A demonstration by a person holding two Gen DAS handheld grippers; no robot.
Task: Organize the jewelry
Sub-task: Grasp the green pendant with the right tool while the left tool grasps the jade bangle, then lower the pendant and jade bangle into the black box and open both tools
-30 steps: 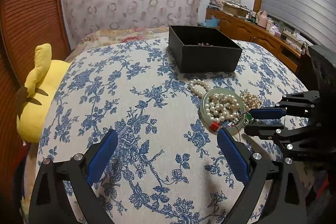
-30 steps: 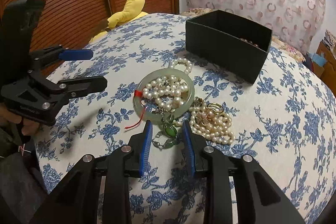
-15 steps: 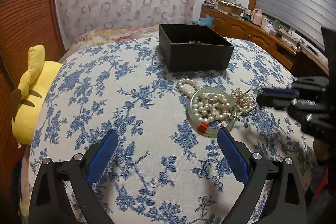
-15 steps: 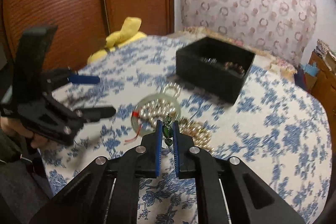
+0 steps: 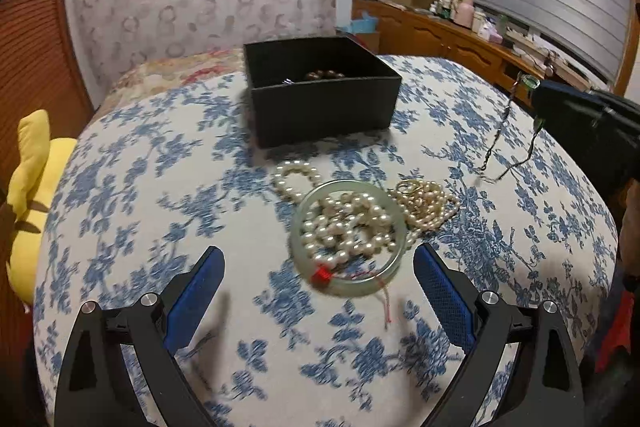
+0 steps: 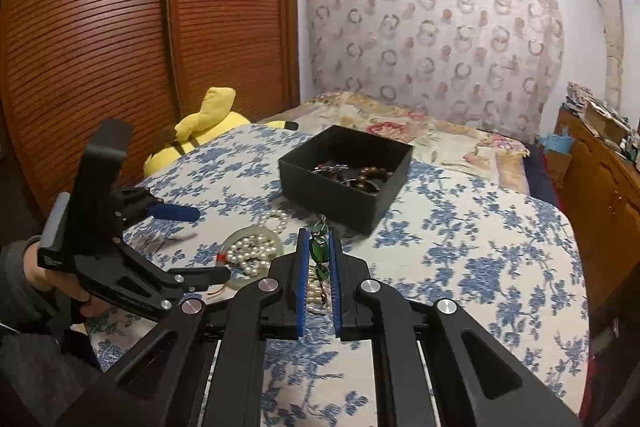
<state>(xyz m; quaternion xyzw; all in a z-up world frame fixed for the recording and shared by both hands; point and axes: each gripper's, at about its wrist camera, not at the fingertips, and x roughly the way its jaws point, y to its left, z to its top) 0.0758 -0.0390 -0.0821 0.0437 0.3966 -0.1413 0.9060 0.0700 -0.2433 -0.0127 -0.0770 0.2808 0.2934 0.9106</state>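
Note:
My right gripper (image 6: 319,243) is shut on a green-stone chain necklace (image 6: 319,251), lifted above the bed; its chain (image 5: 500,143) hangs from the gripper (image 5: 538,87) in the left wrist view. A black open box (image 5: 320,107) holding dark beads (image 6: 370,175) stands beyond. A pale jade bangle (image 5: 352,283) with a red thread lies around white pearl strands (image 5: 344,223), with cream pearls and gold rings (image 5: 424,203) beside it. My left gripper (image 5: 316,291) is open and empty, just in front of the bangle.
The jewelry lies on a blue-floral bedspread (image 5: 140,195). A yellow plush toy (image 5: 28,187) sits at the bed's left edge by a wooden slatted wardrobe (image 6: 100,47). A cluttered wooden dresser (image 5: 460,35) stands at the right.
My right gripper closed on the green necklace and lifted it off the pile, up and toward the box. My left gripper shifted closer to the bangle.

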